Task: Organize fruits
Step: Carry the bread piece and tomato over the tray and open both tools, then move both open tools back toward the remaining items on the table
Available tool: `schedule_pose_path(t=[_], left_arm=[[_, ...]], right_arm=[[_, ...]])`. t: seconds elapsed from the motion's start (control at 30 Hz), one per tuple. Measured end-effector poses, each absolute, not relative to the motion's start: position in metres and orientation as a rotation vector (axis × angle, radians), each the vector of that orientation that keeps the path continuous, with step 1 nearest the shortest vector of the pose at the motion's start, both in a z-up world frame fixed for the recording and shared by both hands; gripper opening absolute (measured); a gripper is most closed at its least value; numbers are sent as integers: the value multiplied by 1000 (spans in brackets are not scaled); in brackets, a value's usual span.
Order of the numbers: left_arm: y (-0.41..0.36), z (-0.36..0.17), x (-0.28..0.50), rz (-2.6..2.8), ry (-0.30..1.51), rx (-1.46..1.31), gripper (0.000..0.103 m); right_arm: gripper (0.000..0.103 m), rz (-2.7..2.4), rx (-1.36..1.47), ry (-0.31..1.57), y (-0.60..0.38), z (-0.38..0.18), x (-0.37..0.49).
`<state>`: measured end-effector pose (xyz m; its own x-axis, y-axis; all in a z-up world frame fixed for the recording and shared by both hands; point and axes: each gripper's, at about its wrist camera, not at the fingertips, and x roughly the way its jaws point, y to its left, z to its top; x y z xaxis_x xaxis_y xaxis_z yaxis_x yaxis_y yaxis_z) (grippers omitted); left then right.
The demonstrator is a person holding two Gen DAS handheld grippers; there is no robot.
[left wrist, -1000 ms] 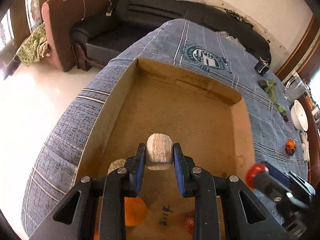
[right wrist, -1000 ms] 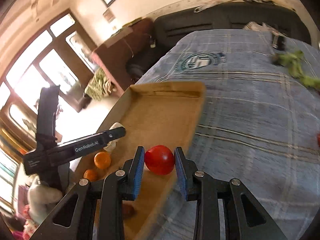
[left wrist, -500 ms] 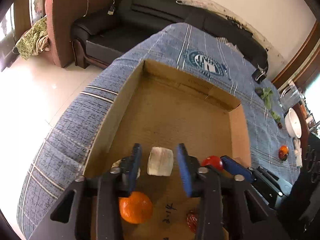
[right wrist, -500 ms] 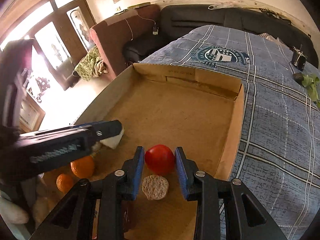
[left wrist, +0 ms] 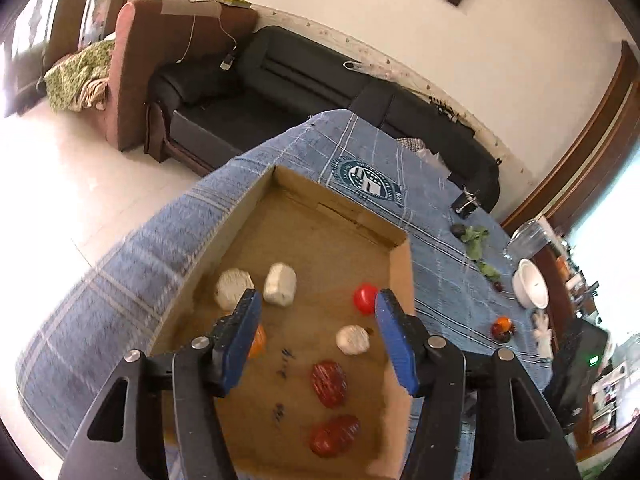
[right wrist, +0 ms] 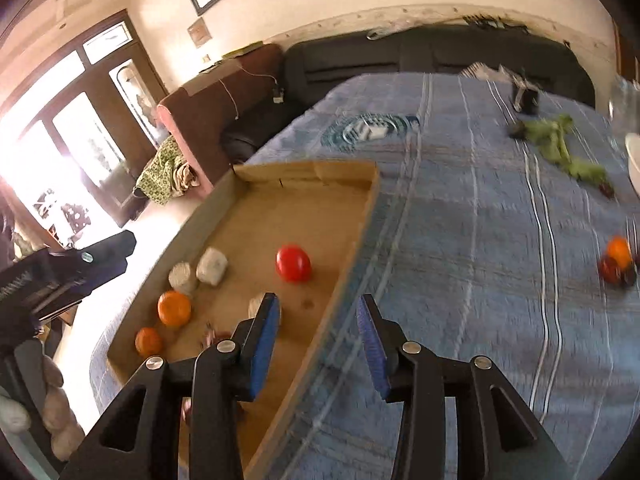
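Fingers of the right gripper (right wrist: 318, 344) are standing wide apart with nothing between them, hanging over the right wall of the cardboard tray (right wrist: 362, 232) and the blue plaid cloth (right wrist: 460, 240). Left gripper (left wrist: 318, 332) is likewise gaping and empty, hovering over the tray floor. Fruit is already lying in the tray: red tomato (right wrist: 293, 263) near the right wall, two white netted fruits (left wrist: 256, 284) side by side toward the left wall, a third netted one (left wrist: 352, 340) nearer the middle, two oranges (right wrist: 174, 308) by the left wall, two dark red fruits (left wrist: 329, 378) at the near end. What is left out is sitting as a small cluster on the cloth, an orange with dark fruit touching it (right wrist: 618, 262), well apart from the tray and off to the right of the right fingers, further along the table. From the left wrist view the same cluster (left wrist: 502, 328) is lying beyond the tray's right wall, so the right hand looks the nearer one. Cluster is roundish, no clear long axis, so approach angle probably matters little; the reach is rightward and forward. Some green leaves (right wrist: 560, 148) are lying further back.
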<state>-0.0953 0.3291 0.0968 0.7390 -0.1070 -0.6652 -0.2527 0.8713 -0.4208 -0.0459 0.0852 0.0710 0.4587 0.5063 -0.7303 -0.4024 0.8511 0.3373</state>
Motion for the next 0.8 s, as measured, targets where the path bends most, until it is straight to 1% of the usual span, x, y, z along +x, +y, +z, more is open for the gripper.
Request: schedule_pose_path(t=[0.23, 0.5, 0.7, 0.8], left_arm=[[318, 87, -114, 92, 764, -557, 59], [302, 94, -124, 104, 741, -502, 59], [296, 100, -126, 99, 724, -477, 59], [292, 100, -124, 102, 725, -471, 60]], right_arm=[[45, 579, 33, 997, 99, 51, -82], [45, 549, -192, 971, 129, 40, -114], [45, 558, -196, 1006, 129, 40, -121], [45, 571, -222, 995, 134, 41, -128]])
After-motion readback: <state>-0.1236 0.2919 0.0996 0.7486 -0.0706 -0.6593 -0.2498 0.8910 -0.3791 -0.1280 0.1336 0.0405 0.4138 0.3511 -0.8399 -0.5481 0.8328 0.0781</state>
